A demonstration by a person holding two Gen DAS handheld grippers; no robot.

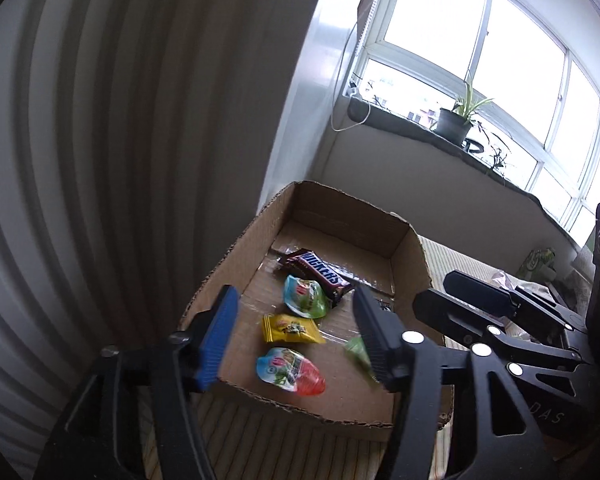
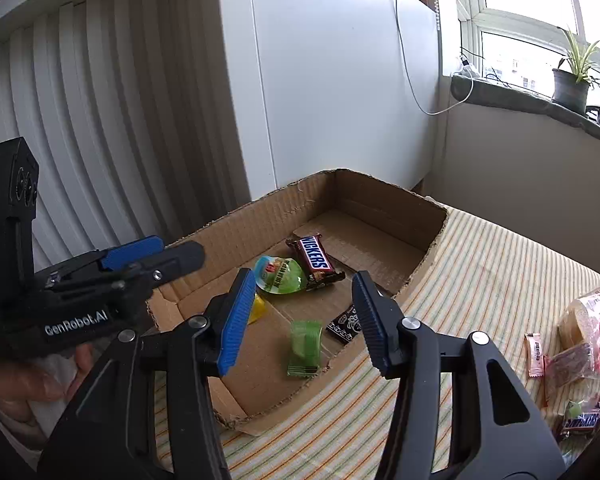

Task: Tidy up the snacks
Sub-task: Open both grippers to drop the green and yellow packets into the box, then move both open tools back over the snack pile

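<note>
A shallow cardboard box [image 1: 228, 256] [image 2: 236, 224] stands on a striped cloth. In it lie a Snickers bar [image 1: 320, 272] [image 2: 315, 259], a green jelly cup [image 1: 306, 296] [image 2: 280, 276], a yellow packet [image 1: 292, 329], a red-and-blue jelly cup [image 1: 290, 370] and a black packet [image 2: 346, 326]. A green packet [image 1: 358, 354] [image 2: 305, 348] looks blurred near the box's front. My left gripper [image 1: 296, 296] [image 2: 180, 250] hovers open over the box, with nothing between its pads. My right gripper [image 2: 303, 280] [image 1: 440, 292] is open above the green packet, not touching it.
More snacks lie on the cloth [image 2: 480, 272] to the right: a pink packet [image 2: 534, 354], a bagged bread [image 2: 588, 320] and another Snickers [image 2: 580, 422]. A ribbed wall panel [image 1: 100, 160] rises at the left. A potted plant [image 2: 572, 84] stands on the windowsill behind.
</note>
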